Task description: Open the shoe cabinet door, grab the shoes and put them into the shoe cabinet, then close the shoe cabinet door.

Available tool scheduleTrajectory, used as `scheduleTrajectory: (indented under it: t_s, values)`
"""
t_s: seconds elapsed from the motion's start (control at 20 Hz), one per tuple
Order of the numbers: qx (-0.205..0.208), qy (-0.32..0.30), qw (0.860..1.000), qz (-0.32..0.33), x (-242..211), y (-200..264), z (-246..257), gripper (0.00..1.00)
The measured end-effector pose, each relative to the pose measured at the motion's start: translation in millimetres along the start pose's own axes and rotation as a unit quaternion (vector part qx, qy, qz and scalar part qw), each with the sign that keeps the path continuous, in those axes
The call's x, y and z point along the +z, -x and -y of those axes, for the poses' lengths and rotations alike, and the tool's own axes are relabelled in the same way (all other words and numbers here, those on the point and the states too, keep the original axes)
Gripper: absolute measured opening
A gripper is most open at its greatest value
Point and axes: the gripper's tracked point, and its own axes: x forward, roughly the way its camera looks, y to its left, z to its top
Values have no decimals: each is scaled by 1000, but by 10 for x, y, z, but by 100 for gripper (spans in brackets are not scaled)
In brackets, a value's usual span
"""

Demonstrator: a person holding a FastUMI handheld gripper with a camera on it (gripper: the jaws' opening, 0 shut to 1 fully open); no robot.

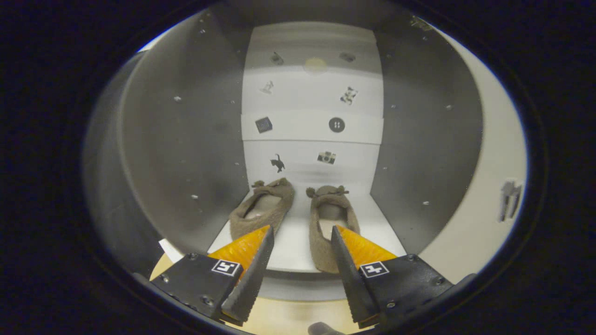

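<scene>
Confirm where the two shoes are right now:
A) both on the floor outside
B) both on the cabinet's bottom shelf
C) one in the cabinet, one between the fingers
B: both shoes sit side by side on the cabinet bottom shelf, just beyond the open gripper, which holds nothing.
</scene>
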Motion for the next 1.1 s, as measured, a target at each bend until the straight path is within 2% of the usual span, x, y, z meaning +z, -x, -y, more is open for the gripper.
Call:
scheduleTrajectory:
  t_s: [0.1,0.15,0.35,0.45,0.6,0.9,1.1]
  values:
    - [9,2,1000,26,32,409,-62,89]
    - [16,3,999,33,47,624,-111,100]
    - [29,20,997,76,-59,1491,-218,100]
    - [35,10,994,100,-106,1874,-221,100]
    - [56,10,992,112,-282,2428,-228,100]
    - [59,0,991,124,-731,3351,179,100]
    - [39,1,994,104,-1106,3796,670,100]
